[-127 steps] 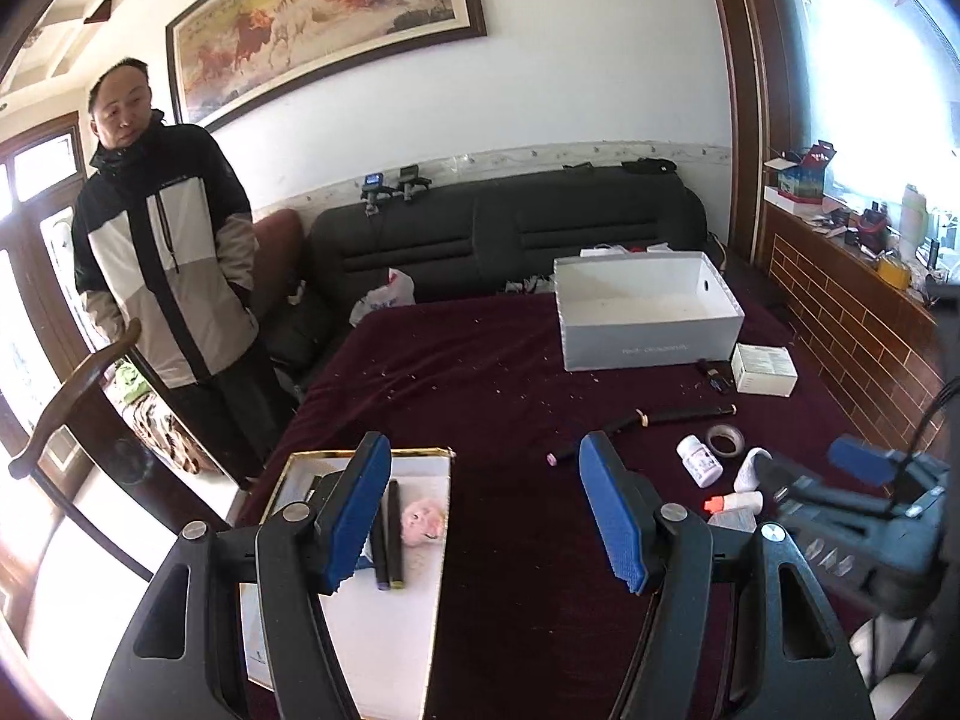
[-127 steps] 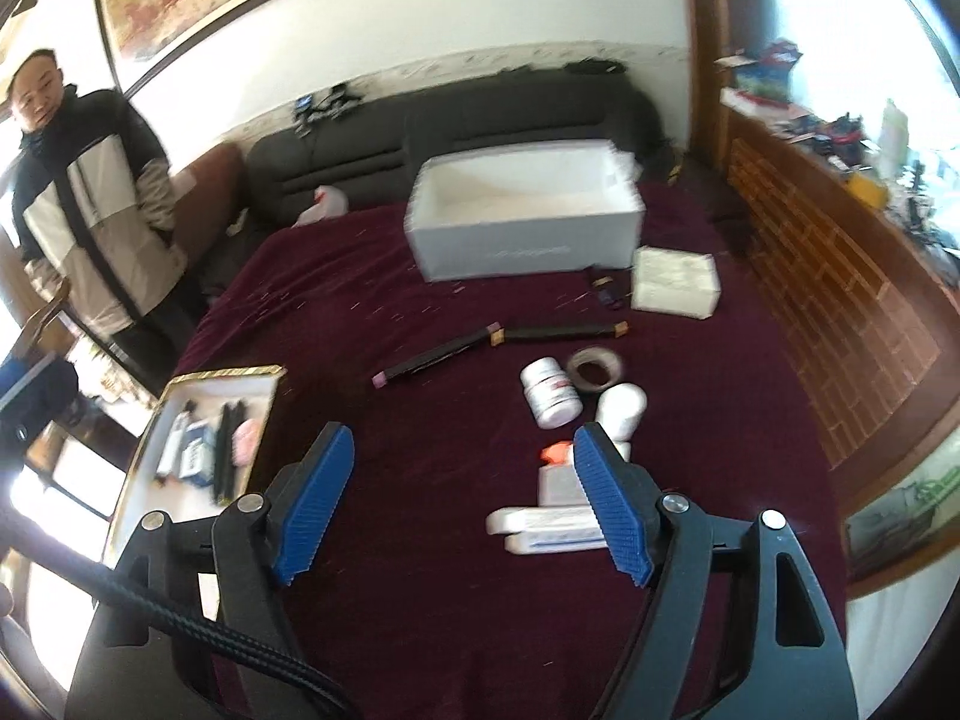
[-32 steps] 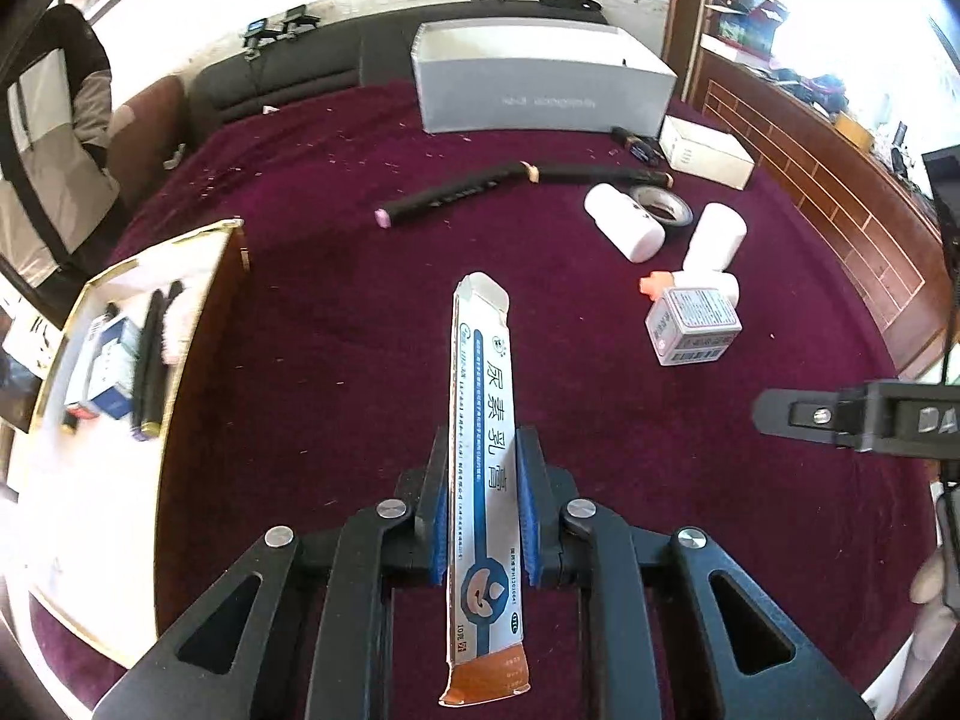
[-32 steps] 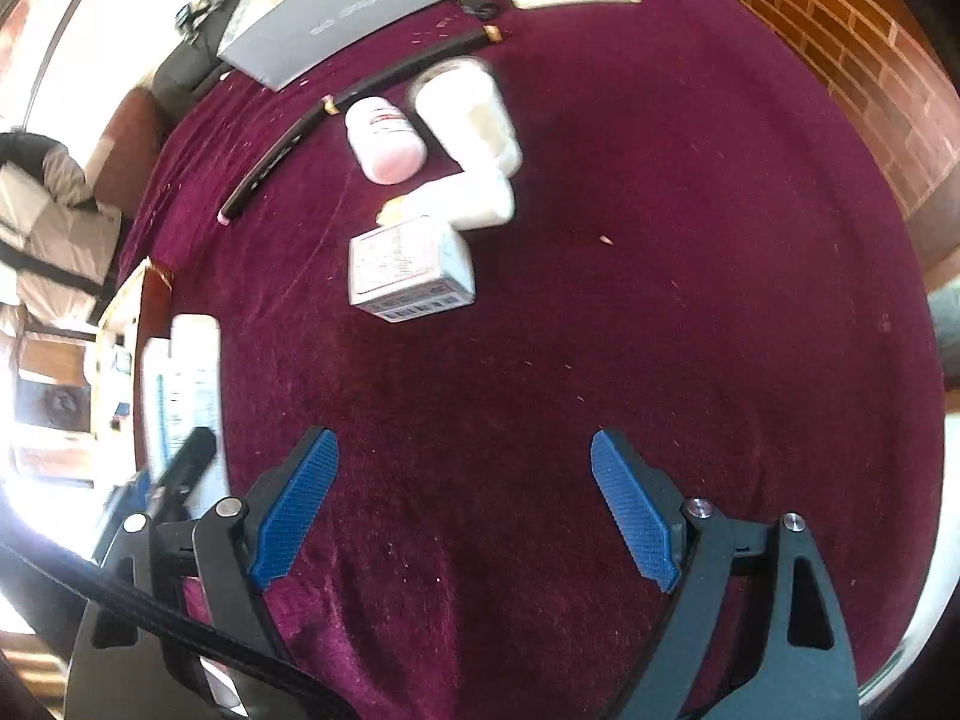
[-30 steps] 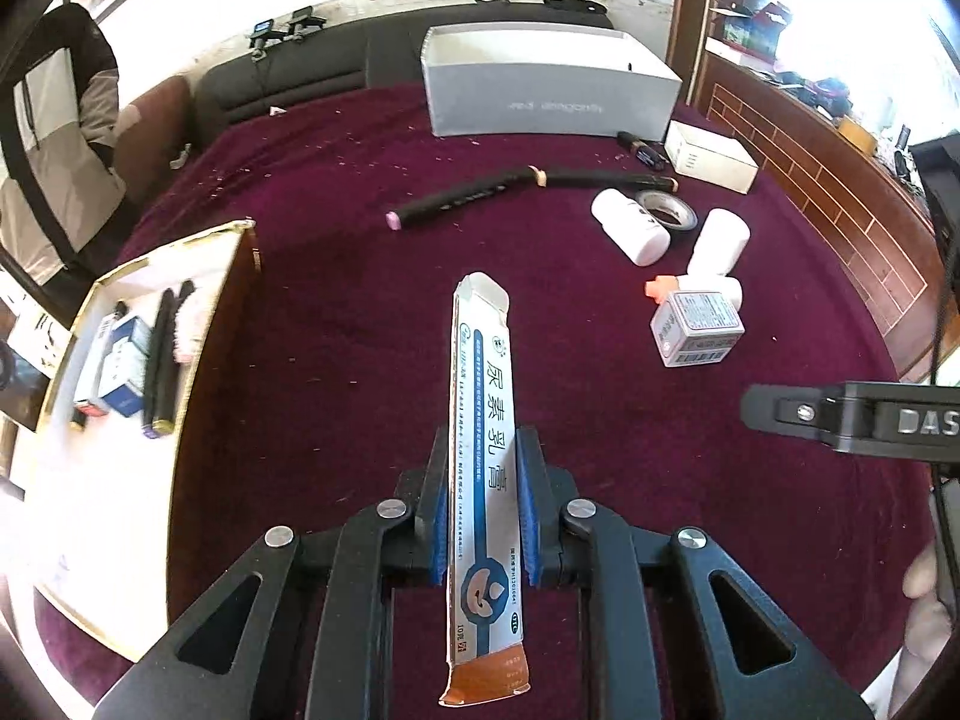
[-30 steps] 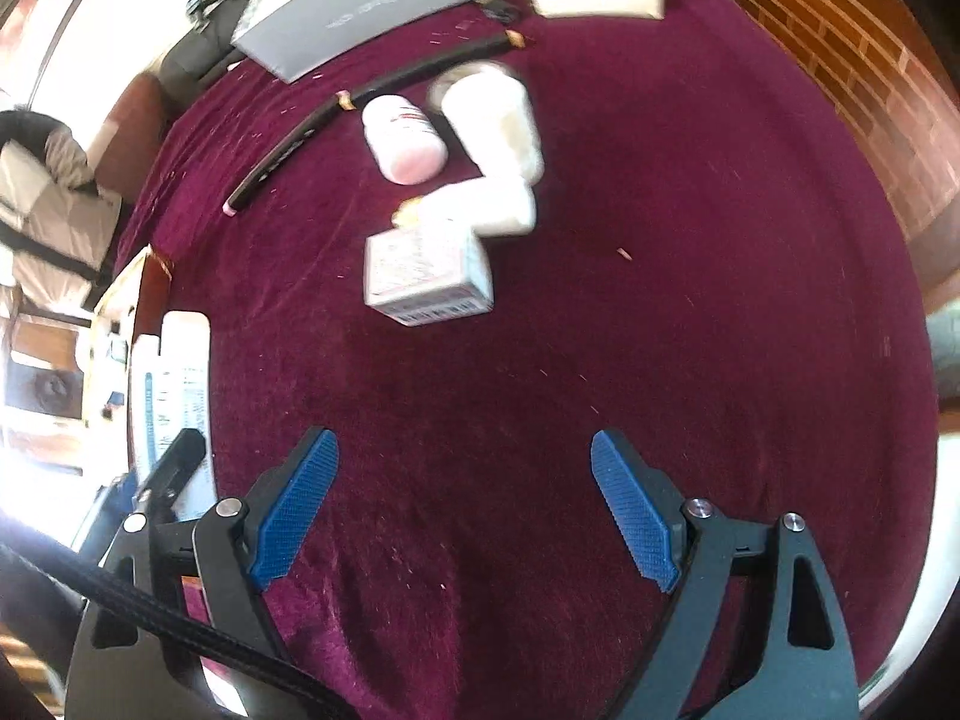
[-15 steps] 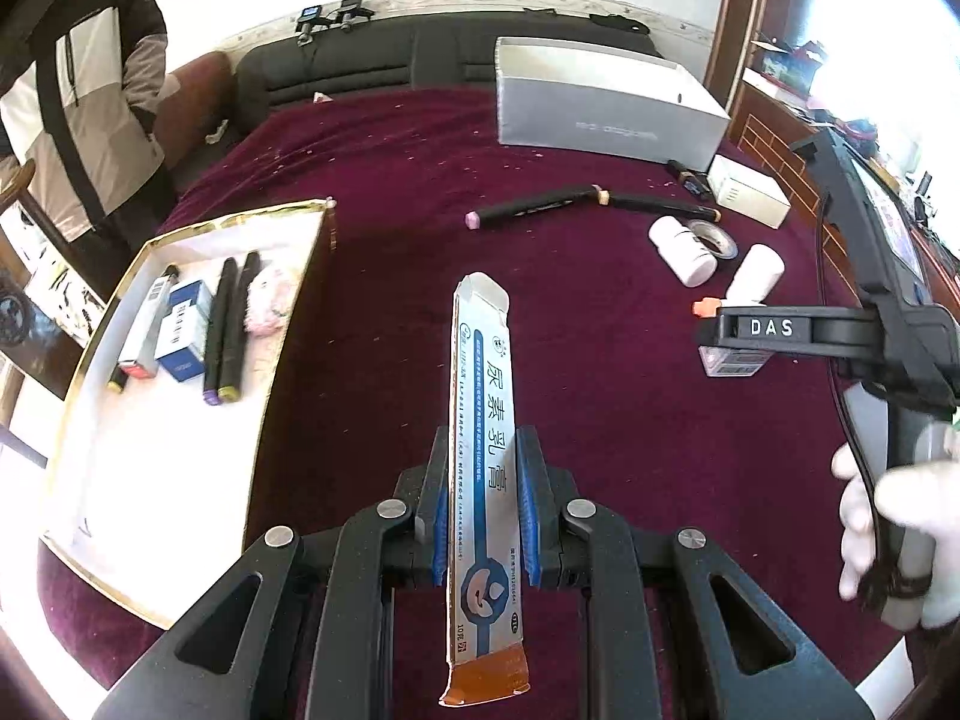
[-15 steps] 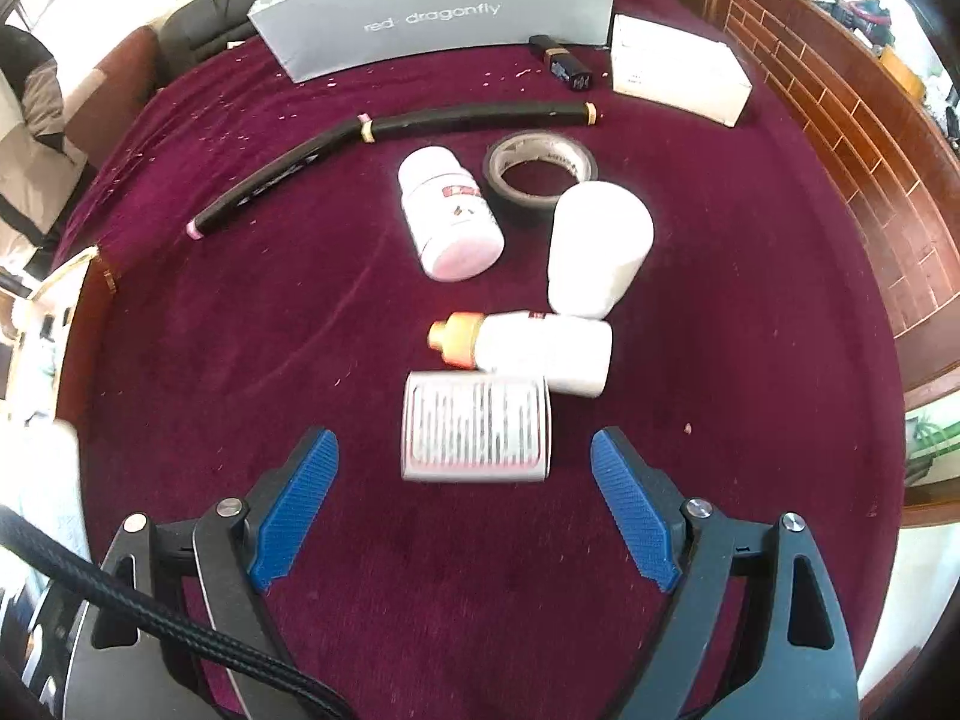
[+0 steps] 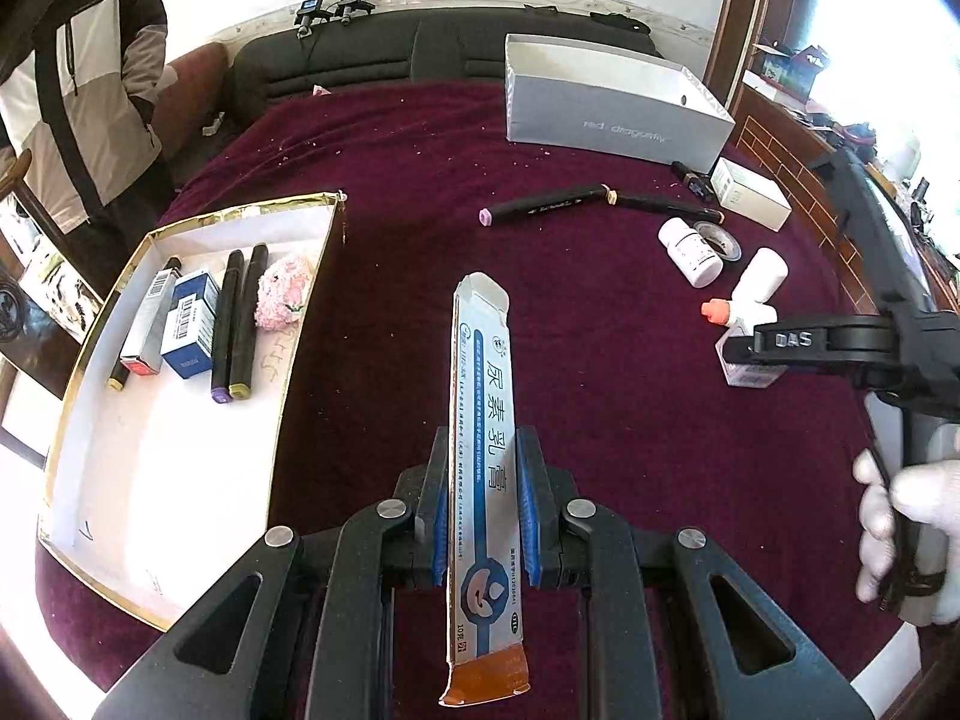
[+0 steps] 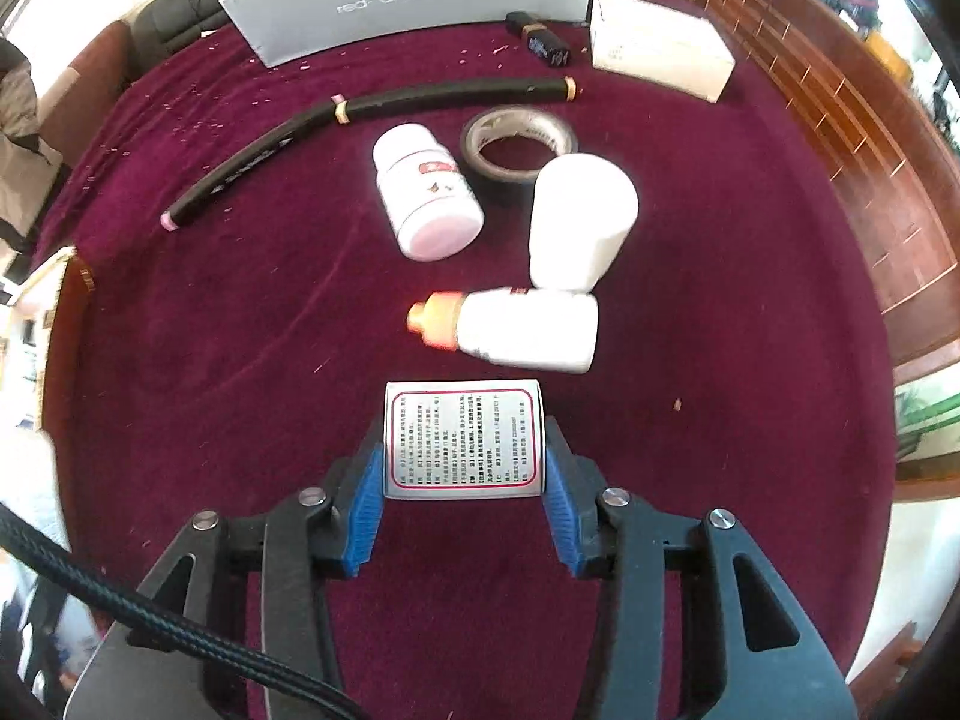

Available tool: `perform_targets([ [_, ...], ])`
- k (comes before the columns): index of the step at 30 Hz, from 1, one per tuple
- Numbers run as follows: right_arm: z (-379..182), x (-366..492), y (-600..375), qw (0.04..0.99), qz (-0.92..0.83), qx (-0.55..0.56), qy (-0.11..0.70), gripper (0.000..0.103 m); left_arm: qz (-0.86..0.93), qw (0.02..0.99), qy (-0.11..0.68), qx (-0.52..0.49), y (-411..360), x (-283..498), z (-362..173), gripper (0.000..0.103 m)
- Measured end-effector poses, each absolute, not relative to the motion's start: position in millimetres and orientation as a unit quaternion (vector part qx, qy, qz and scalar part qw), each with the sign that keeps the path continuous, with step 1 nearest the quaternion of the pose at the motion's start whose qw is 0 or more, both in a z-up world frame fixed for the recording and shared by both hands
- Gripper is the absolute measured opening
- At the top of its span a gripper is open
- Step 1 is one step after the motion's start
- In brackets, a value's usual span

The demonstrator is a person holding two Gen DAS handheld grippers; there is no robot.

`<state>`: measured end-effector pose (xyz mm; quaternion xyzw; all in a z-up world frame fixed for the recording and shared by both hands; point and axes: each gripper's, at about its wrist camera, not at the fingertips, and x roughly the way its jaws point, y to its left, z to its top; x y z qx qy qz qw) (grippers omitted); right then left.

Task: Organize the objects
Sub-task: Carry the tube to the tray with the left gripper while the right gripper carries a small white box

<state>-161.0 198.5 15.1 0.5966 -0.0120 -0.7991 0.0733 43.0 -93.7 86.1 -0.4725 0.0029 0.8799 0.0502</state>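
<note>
Your left gripper (image 9: pixel 483 516) pinches the ointment carton (image 9: pixel 485 456), well right of the gold-rimmed tray (image 9: pixel 180 225). Your right gripper (image 10: pixel 463 489) has just been closing on the labelled medicine box (image 10: pixel 463 438), seemingly gripped; the orange-capped bottle (image 10: pixel 510 330) lying just beyond the box could get knocked.

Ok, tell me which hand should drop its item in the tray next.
Left. The left gripper already clamps the long carton, and the tray lies just to its left. The right gripper has only just been closing around the small box, on the far side from the tray.
</note>
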Motion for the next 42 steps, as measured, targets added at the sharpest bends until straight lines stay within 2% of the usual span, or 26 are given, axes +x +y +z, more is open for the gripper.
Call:
perform_targets([
  [11, 59, -116, 181, 0.146, -0.794, 0.587, -0.052, 0.045, 0.882, 0.011, -0.020, -0.472, -169, 64, 94, 0.016],
  [22, 74, -96, 52, 0.251, -0.768, 0.589, -0.025, 0.045, 0.875, -0.076, -0.026, -0.477, -276, 59, 73, 0.016],
  [31, 52, -84, -65, 0.315, -0.725, 0.613, 0.000, 0.045, 0.859, -0.067, -0.035, -0.506, -333, 39, 37, 0.016],
  [42, 13, -85, -142, 0.315, -0.699, 0.641, 0.037, 0.046, 0.854, -0.051, -0.040, -0.517, -360, 20, 20, 0.016],
])
